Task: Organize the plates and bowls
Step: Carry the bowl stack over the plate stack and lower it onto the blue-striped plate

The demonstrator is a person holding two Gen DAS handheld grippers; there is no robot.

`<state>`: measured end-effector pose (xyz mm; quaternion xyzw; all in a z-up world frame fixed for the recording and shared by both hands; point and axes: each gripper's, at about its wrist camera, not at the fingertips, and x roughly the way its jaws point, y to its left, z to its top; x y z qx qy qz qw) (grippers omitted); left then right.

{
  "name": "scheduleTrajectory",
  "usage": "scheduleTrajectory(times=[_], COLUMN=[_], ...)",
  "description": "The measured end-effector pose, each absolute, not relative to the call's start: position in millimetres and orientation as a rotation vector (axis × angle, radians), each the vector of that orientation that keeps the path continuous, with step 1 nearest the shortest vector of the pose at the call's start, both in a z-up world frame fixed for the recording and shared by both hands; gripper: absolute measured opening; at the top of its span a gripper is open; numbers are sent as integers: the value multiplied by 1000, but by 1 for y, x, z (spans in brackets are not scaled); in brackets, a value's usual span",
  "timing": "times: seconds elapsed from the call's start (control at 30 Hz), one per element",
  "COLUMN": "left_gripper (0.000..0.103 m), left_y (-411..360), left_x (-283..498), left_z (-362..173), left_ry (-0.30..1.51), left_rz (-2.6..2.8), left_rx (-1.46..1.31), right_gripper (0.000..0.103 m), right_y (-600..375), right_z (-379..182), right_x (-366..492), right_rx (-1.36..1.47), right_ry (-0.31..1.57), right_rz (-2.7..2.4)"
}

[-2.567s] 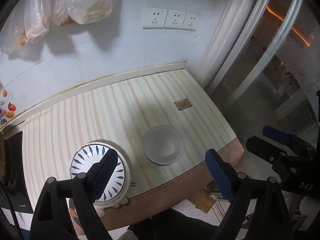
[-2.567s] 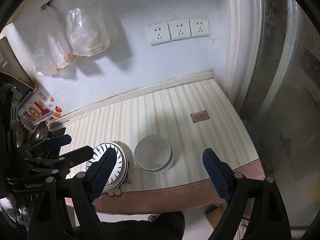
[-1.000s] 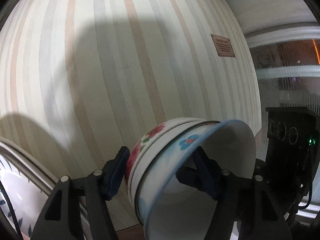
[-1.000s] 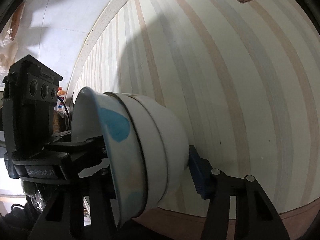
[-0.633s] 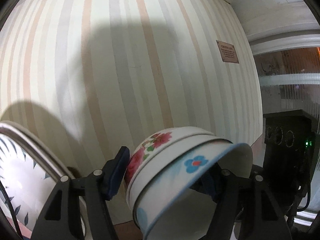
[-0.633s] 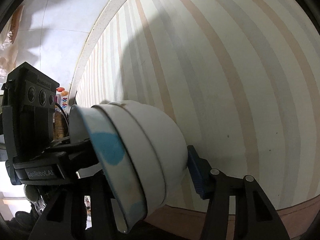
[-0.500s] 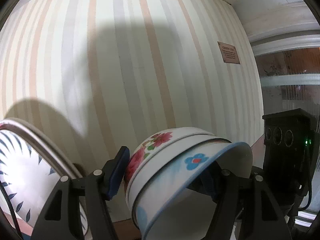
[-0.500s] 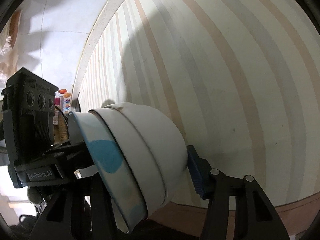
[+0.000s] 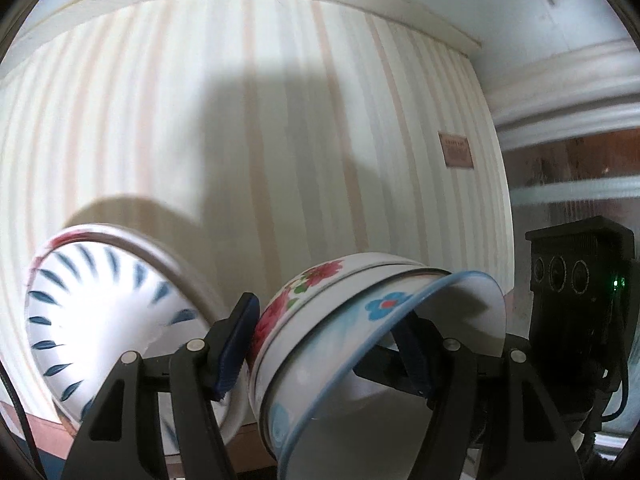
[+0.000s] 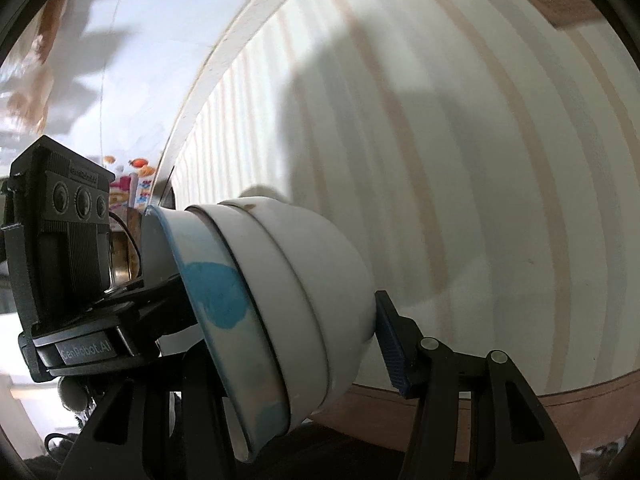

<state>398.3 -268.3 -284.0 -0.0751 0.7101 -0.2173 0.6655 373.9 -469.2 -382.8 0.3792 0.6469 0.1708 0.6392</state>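
Note:
A stack of nested bowls (image 9: pixel 332 320), white with red flowers and a blue-rimmed one innermost, is held between both grippers above the striped counter (image 9: pixel 280 120). My left gripper (image 9: pixel 328 344) is shut on the stack; its left pad presses the flowered side. My right gripper (image 10: pixel 280 312) is shut on the same bowl stack (image 10: pixel 288 300) from the other side. A stack of plates (image 9: pixel 100 312) with blue leaf marks lies just left of the bowls, near the counter's front edge.
The white tiled wall (image 10: pixel 100 60) stands behind the counter. A small brown label (image 9: pixel 456 154) lies on the counter at the right. A window frame (image 9: pixel 560 92) is at the far right. Colourful items (image 10: pixel 132 188) sit at the counter's left end.
Both grippers closed on the bowl stack and lifted it. Over the last second they carried it leftward, so the plate stack has come into view beside it.

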Motion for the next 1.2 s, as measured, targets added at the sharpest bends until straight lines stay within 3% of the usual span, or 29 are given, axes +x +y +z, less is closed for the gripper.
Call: scheduleTrajectory(times=[0.33, 0.73, 1.2], left_gripper=[64, 64, 64], left_y=[-189, -116, -94], left_x=[403, 389, 385], left_z=[-276, -299, -312], left_ry=[1554, 1548, 1561], left_rz=[-327, -152, -134], left_rx=[-300, -436, -484], right_gripper=[56, 56, 56], right_y=[-391, -294, -248], right_z=[-360, -383, -403], right_x=[413, 432, 439], right_rx=[729, 594, 508], right_ry=[1524, 1629, 1691], right_rz=[546, 726, 732])
